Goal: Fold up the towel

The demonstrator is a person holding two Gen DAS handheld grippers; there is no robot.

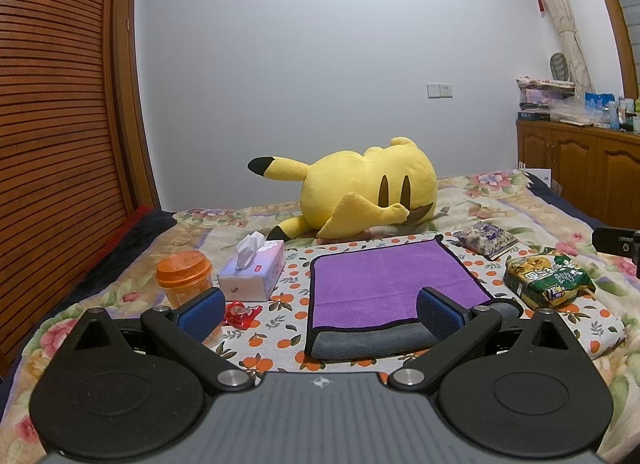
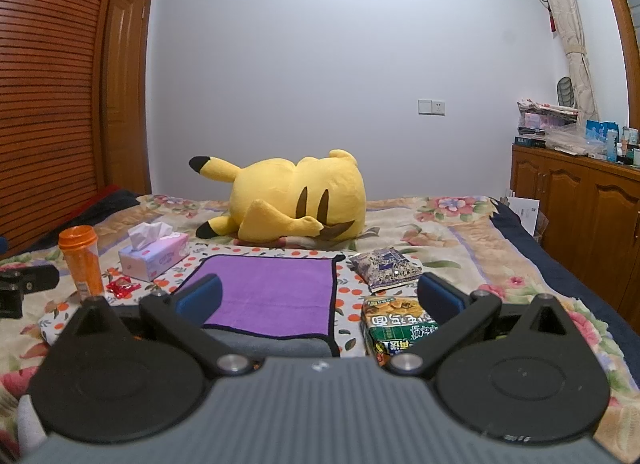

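Bed scene, left to right: orange jar, tissue box, purple towel lying flat on an orange-print cloth, green snack packet. Left hand-held gripper and right hand-held gripper both hover with jaws spread wide, holding nothing.

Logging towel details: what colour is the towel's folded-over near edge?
Grey, against the purple top face, with black trim; the towel shows it best in the left wrist view.

Bed: orange-print cloth, plush toy, purple packet.
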